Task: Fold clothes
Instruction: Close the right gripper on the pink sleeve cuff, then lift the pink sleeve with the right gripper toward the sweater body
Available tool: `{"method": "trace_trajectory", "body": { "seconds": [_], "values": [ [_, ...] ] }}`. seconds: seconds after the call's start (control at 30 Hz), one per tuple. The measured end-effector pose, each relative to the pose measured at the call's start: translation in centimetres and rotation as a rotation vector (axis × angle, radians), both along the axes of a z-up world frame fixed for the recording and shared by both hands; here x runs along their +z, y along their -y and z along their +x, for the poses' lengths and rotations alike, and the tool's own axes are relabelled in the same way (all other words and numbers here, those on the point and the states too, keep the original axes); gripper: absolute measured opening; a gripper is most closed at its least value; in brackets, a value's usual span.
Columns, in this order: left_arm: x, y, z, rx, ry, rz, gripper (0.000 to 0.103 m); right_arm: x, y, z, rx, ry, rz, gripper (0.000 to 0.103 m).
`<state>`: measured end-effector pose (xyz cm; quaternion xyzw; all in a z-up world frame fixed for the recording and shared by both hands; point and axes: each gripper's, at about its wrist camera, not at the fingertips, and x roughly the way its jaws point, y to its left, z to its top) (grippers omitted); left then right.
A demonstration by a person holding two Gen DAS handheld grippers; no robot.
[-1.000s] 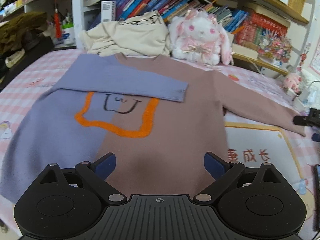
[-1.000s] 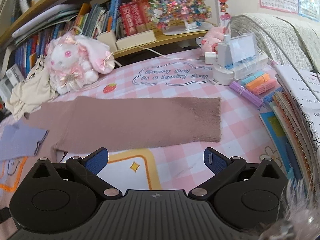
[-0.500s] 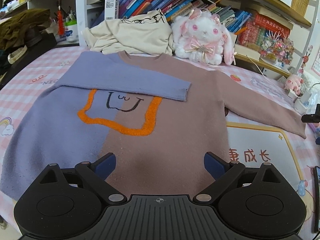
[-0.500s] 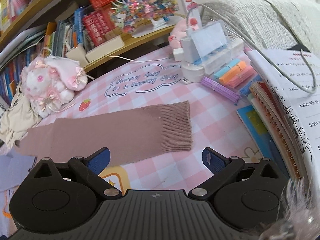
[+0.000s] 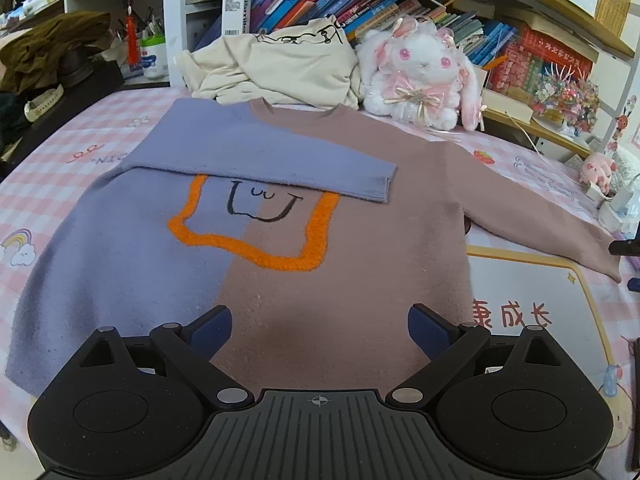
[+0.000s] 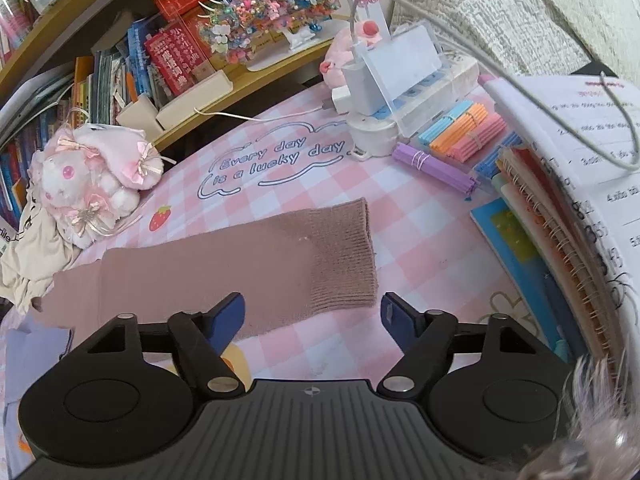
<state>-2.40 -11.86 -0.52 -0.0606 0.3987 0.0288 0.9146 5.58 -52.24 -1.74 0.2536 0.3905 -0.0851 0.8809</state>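
Broadly, counter: a wide surface under a pink and white checked cloth, with bookshelves behind it.
Sweater: lies flat on the counter, front up, neck toward the shelves. One half is lilac, the other dusty pink, with an orange outlined square and a drawn smiling face on the chest.
Lilac sleeve: folded across the chest, its cuff resting on the pink half and covering the top edge of the orange square.
Pink sleeve: stretched straight out sideways on the cloth, flat, ribbed cuff at its far end.
Cream garment: crumpled in a heap just behind the sweater's neck.
Plush rabbit: white and pink, sitting beside the cream heap against the books.
Notebooks: a spiral-bound stack near the pink cuff, apart from it.
Coloured sticks: bundles beyond the cuff.
Left tongs: spread wide above the sweater's lower hem, holding nothing.
Right tongs: have just been closing and stand partly open, one blue pad over the sleeve, the other just past the cuff; cuff lies between them, not pinched.
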Motion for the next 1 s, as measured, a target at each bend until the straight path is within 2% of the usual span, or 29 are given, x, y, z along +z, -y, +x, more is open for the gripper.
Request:
{"method": "trace_trajectory", "body": {
  "seconds": [0.2, 0.37, 0.43, 0.63, 0.83, 0.93, 1.0],
  "values": [
    [0.0, -0.4, -0.1, 0.014, -0.002, 0.005, 0.097, -0.8, 0.9, 0.7, -0.033, -0.009, -0.001, 0.059],
    [0.0, -0.7, -0.1, 0.025, -0.008, 0.007, 0.097, -1.1, 1.6, 1.6, -0.024, 0.01, -0.038, 0.053],
    [0.0, -0.6, 0.0, 0.021, -0.011, 0.009, 0.097, -1.2, 2.0, 2.3, -0.017, 0.015, -0.06, 0.047],
    [-0.1, -0.7, 0.0, 0.013, -0.016, 0.015, 0.097, -1.4, 2.1, 3.6, 0.038, 0.016, -0.137, 0.029],
    [-0.3, -0.7, 0.4, 0.014, -0.024, 0.009, 0.097, -1.4, 0.7, 4.8, 0.127, -0.018, -0.264, 0.022],
    [-0.2, -0.5, 0.5, 0.0, -0.019, 0.01, 0.097, -1.3, 0.4, 5.2, 0.153, -0.018, -0.289, 0.006],
    [-0.2, -0.4, 0.5, -0.008, -0.012, 0.011, 0.097, -1.2, 0.3, 5.2, 0.155, -0.018, -0.29, 0.006]
  ]
}}
